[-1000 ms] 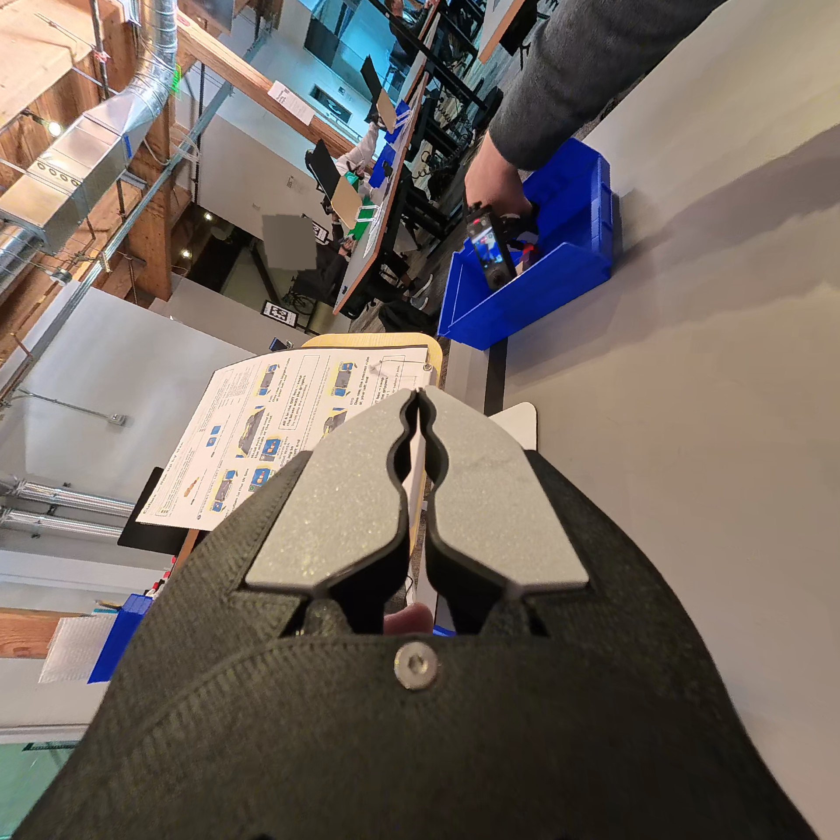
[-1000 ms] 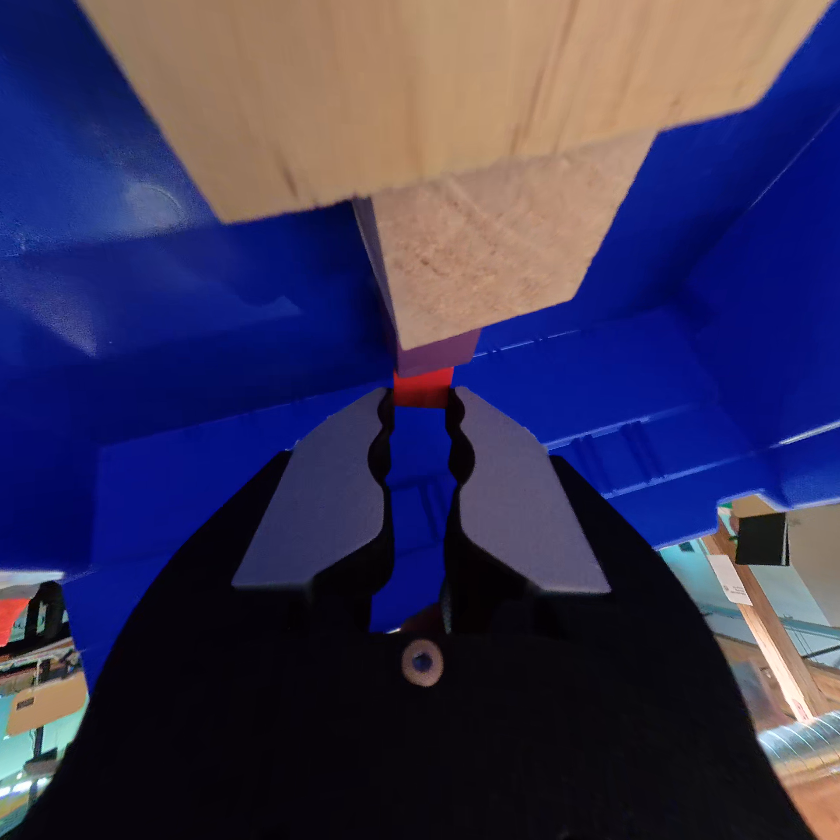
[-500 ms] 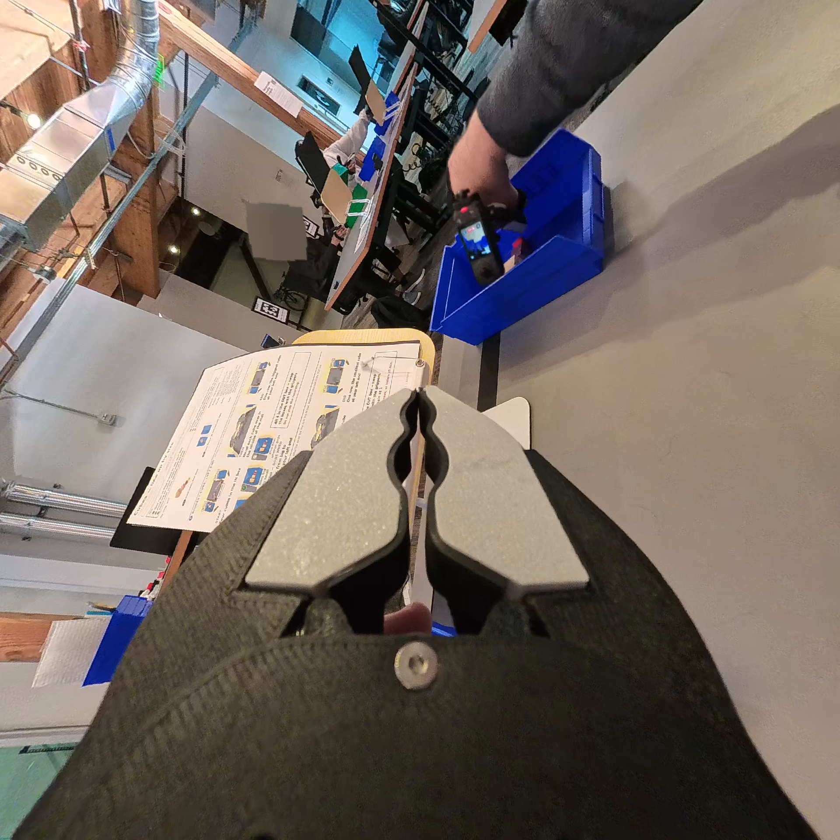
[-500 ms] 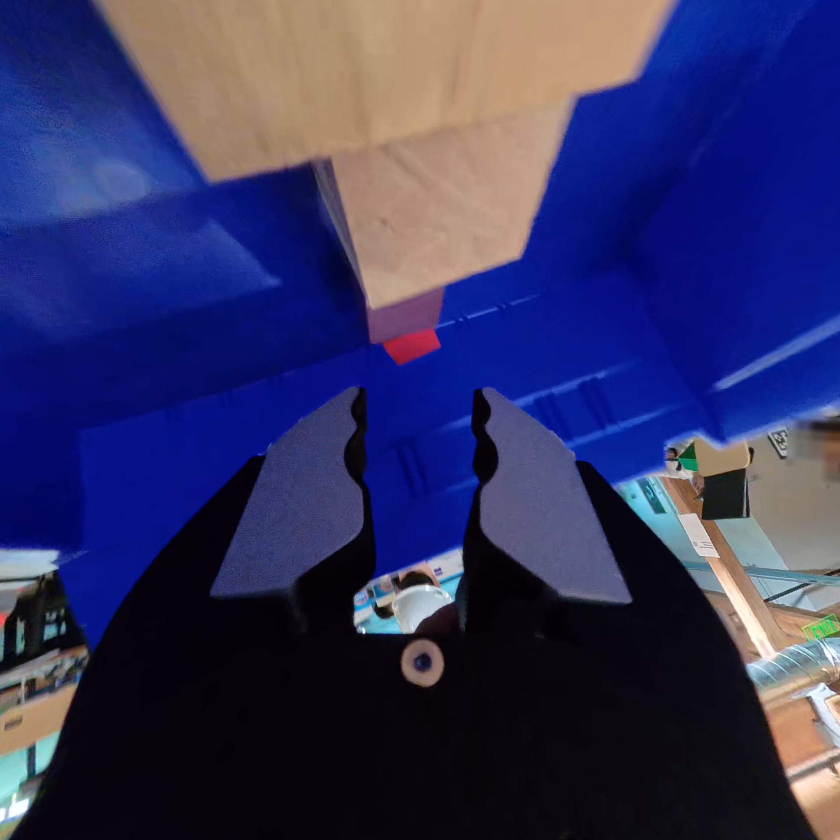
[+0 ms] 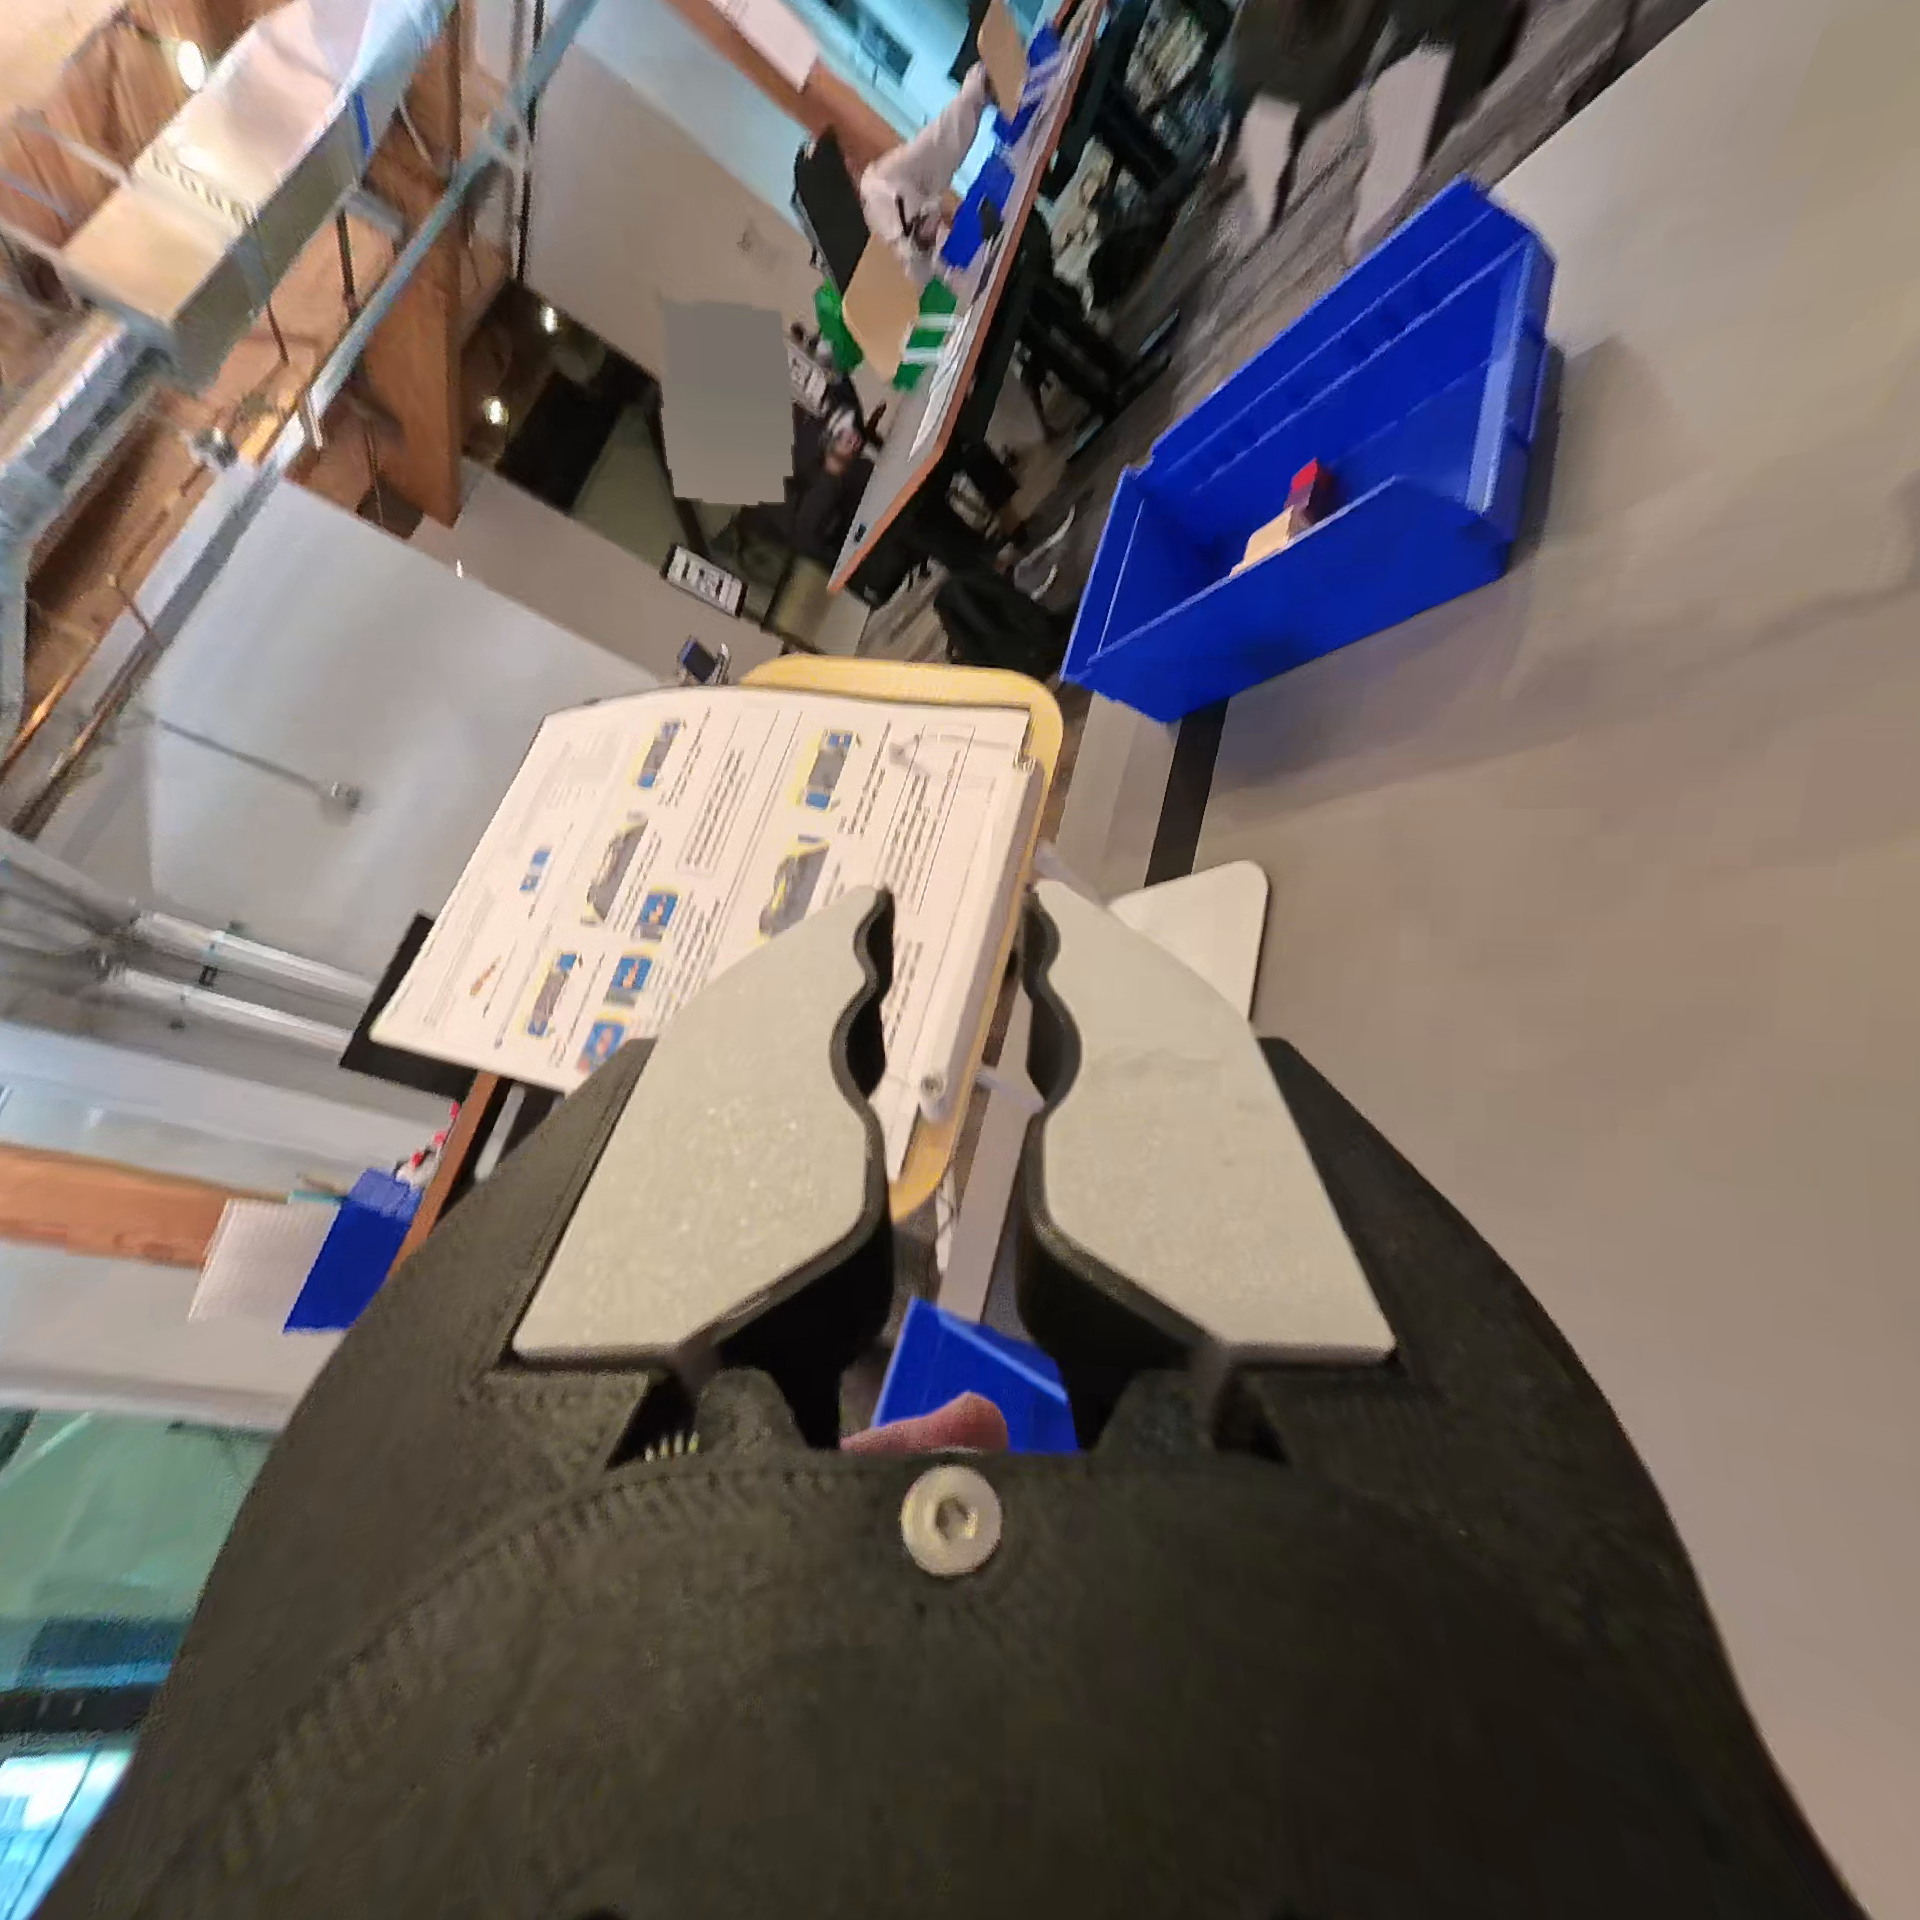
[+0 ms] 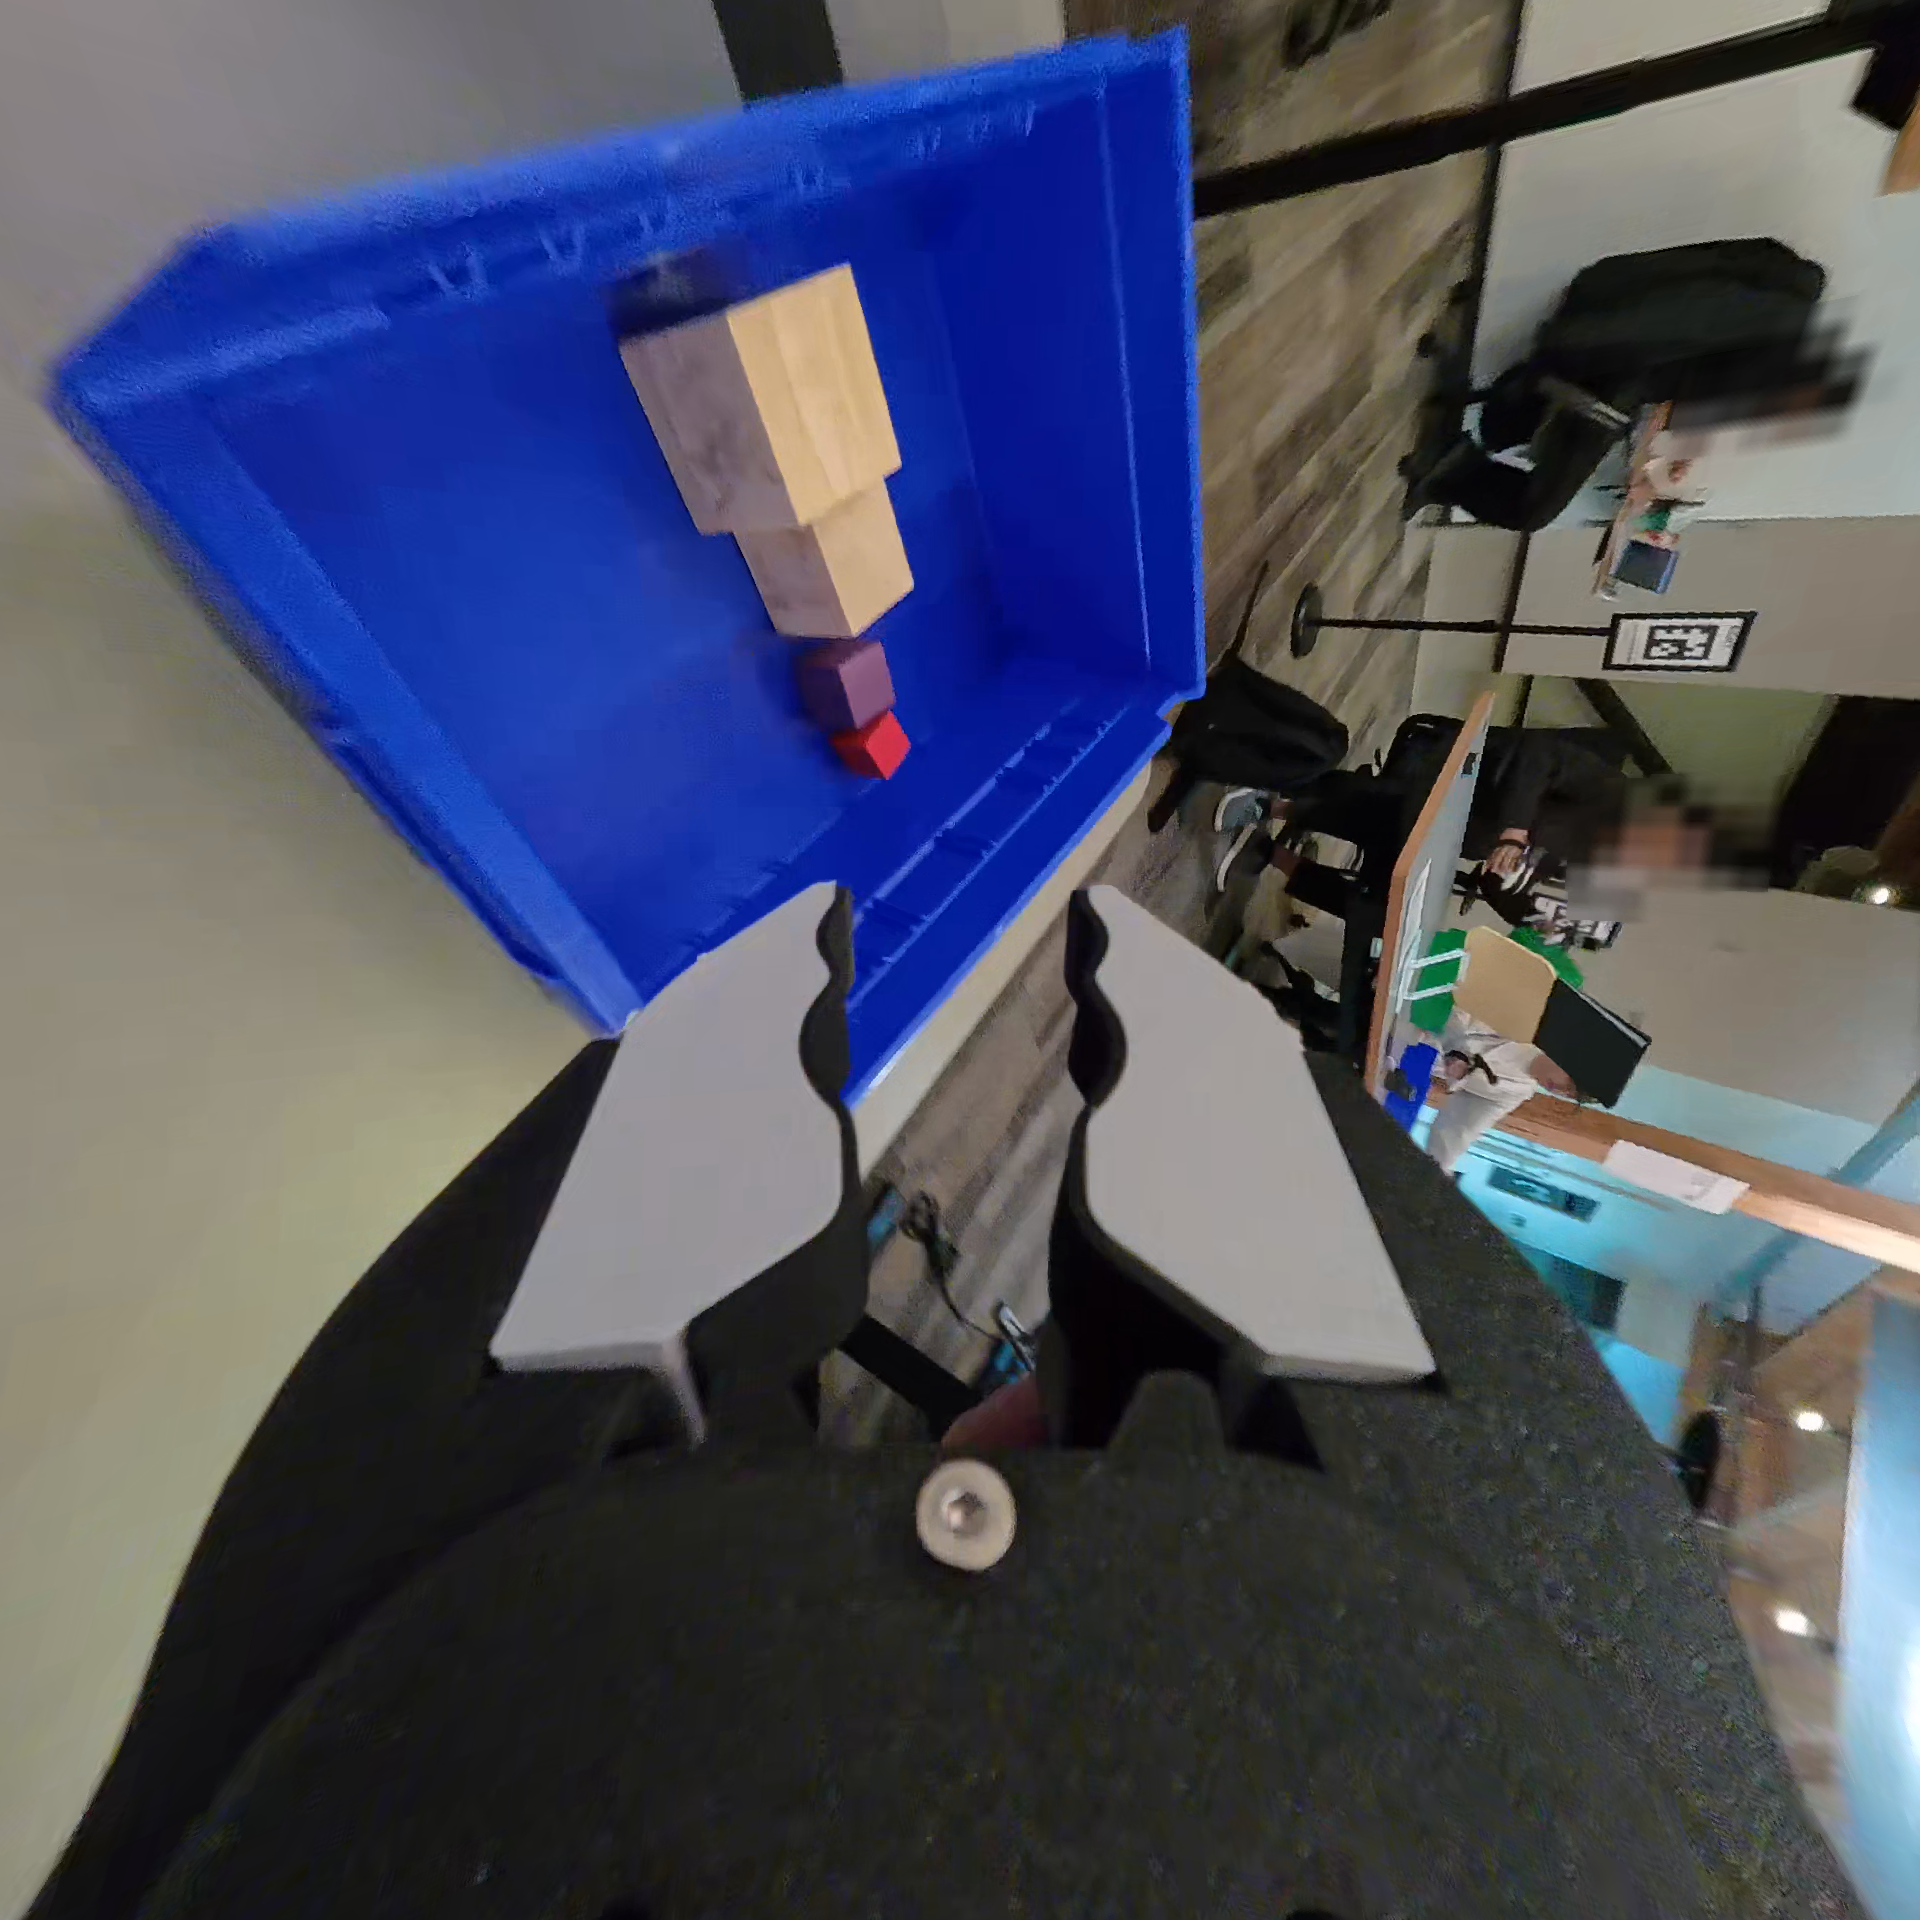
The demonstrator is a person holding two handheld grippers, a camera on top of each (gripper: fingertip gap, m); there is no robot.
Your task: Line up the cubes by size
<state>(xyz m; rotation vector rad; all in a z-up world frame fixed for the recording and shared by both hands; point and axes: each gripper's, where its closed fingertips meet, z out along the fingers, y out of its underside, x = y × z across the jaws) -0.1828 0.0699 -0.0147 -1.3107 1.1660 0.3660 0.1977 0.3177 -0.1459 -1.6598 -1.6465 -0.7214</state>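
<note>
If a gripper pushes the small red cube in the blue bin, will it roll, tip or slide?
The red cube has flat faces, so it will probably slide, not roll. It is small and low, so tipping seems unlikely. It looks light and lies against the purple cube on the bin's smooth floor, so a push towards that cube may disturb the line.

Dark cube [image 6: 681, 286] at far end of row motion-blurred, colour unclear. In left view, bin wall [image 5: 1299, 582] hides most of cubes [image 5: 1283, 525].
</note>
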